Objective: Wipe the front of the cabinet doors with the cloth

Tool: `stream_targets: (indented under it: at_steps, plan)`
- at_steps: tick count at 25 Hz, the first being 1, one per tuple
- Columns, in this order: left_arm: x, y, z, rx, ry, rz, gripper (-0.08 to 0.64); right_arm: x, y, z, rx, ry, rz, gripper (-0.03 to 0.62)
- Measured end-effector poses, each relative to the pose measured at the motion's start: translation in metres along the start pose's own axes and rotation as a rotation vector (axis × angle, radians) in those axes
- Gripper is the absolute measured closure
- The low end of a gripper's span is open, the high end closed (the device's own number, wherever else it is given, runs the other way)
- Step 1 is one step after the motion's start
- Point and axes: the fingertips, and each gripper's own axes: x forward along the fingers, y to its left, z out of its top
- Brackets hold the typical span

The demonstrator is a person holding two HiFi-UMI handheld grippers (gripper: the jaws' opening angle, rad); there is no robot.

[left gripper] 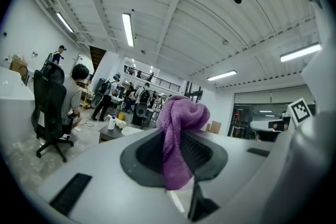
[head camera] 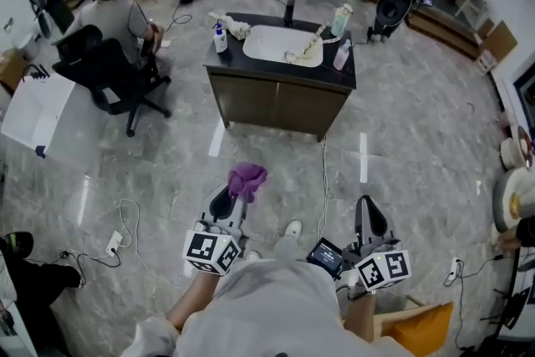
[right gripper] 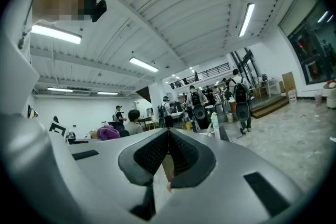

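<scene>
A purple cloth is pinched in my left gripper, which is shut on it; in the left gripper view the cloth bulges above the jaws and hangs down between them. My right gripper is shut with nothing in it, its jaws meeting in the right gripper view. Both grippers are held low near the person's body. The dark brown cabinet with two front doors stands a few steps ahead, under a black counter with a white sink.
Bottles and a cloth lie on the counter. A black office chair and a seated person are to the left, a white table further left. Cables run over the grey floor. People stand at the back.
</scene>
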Motion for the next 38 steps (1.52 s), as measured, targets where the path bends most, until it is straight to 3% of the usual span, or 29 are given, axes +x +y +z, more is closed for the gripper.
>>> stream_targets:
  at_steps: [9,14,20,27,38]
  plan:
    - [0.078,-0.009,0.024,0.035,-0.039,0.081,0.486,0.074,-0.060,0.025,-0.009,0.000,0.121,0.565]
    - [0.114,-0.026,0.017,0.034,-0.047,0.102,0.486,0.090,-0.090,0.031,-0.017,0.007,0.165,0.565]
    - [0.147,-0.031,0.018,0.044,-0.038,0.095,0.486,0.102,-0.121,0.034,0.007,0.010,0.144,0.565]
    - [0.185,-0.004,0.018,0.027,-0.032,0.085,0.486,0.139,-0.132,0.033,-0.010,0.023,0.117,0.565]
    - [0.274,0.057,0.031,0.009,-0.001,-0.030,0.486,0.219,-0.143,0.041,-0.004,0.000,0.034,0.565]
